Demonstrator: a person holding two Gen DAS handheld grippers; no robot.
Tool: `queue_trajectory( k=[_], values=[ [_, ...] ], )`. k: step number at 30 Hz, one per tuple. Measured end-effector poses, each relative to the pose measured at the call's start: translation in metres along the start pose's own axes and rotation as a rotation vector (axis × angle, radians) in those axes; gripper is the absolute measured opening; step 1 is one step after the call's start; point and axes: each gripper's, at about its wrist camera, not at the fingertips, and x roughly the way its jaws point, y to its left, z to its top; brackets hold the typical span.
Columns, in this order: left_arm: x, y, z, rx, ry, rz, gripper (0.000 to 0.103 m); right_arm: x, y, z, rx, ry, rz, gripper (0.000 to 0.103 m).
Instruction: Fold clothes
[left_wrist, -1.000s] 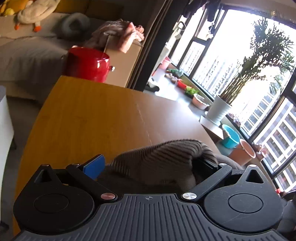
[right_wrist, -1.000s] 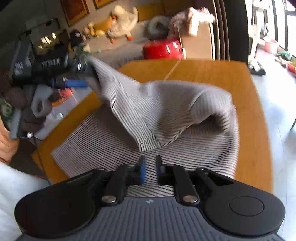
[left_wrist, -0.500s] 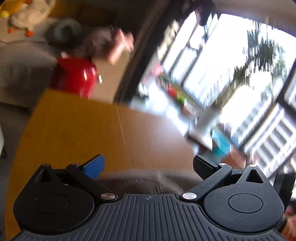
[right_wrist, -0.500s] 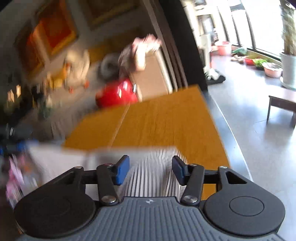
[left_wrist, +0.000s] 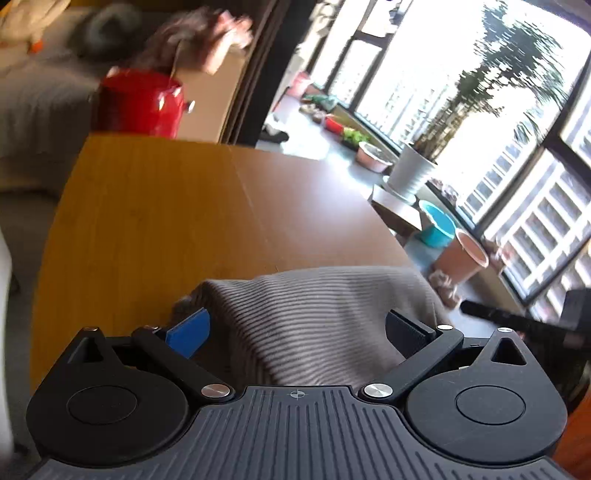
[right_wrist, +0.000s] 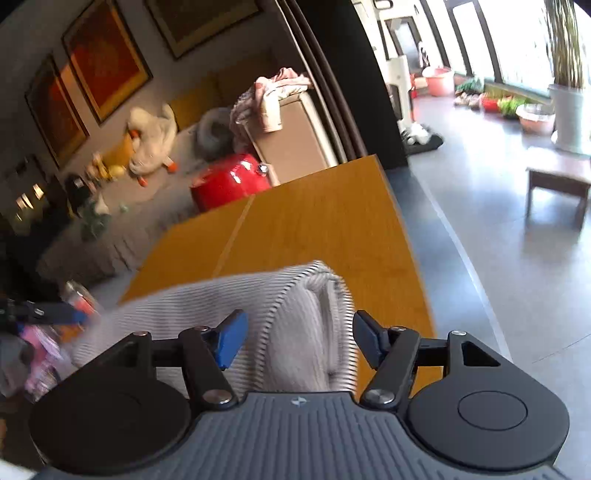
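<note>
A grey striped knit garment (left_wrist: 317, 321) lies folded on the near end of the wooden table (left_wrist: 177, 206). My left gripper (left_wrist: 295, 328) is open, its jaws wide apart on either side of the garment's near fold. In the right wrist view the same garment (right_wrist: 295, 317) shows a rolled, folded edge between the jaws. My right gripper (right_wrist: 295, 338) is open and straddles that edge without clamping it. The left gripper's blue tip (right_wrist: 62, 314) shows at the far left of the right wrist view.
A red pot (left_wrist: 144, 103) stands beyond the table's far end, also in the right wrist view (right_wrist: 229, 184). A sofa with toys and clothes (right_wrist: 155, 136) lies behind. Plant pots (left_wrist: 410, 170) and basins (left_wrist: 439, 225) stand by the window. A low stool (right_wrist: 557, 192) stands on the floor at right.
My right gripper opened and let go of the garment edge, which dropped onto the table in a fold. Both grippers swung and now sit low over the folded garment.
</note>
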Motion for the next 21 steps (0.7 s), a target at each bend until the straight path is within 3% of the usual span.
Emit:
queue_trajectory(
  k=[4,5,7,8,10,14,17,21],
  values=[
    [0.048,0.012,-0.01,-0.091,0.125,0.021,0.101,0.032,0.008,-0.009,-0.031,0.046,-0.007,0.064],
    [0.06,0.015,-0.013,-0.11,0.153,0.025,0.093,0.037,0.01,-0.011,-0.041,0.042,0.003,0.063],
    [0.07,0.018,-0.009,-0.098,0.112,0.019,0.081,0.055,0.016,0.0,-0.076,0.034,0.002,0.049],
    [0.078,0.021,0.0,-0.099,0.107,0.013,0.065,0.065,0.018,0.007,-0.095,0.03,0.0,0.041],
    [0.095,0.025,0.02,-0.098,0.097,0.002,0.064,0.085,0.024,0.022,-0.133,0.023,-0.005,0.033],
    [0.117,0.027,0.057,-0.044,0.023,0.029,0.044,0.117,0.019,0.063,-0.124,-0.032,-0.029,0.025],
    [0.1,0.02,0.056,-0.027,-0.004,0.008,0.042,0.096,0.024,0.072,-0.143,-0.076,0.004,0.024],
    [0.07,0.01,0.035,0.003,-0.008,-0.025,0.043,0.058,0.021,0.054,-0.148,-0.074,0.043,0.024]
  ],
)
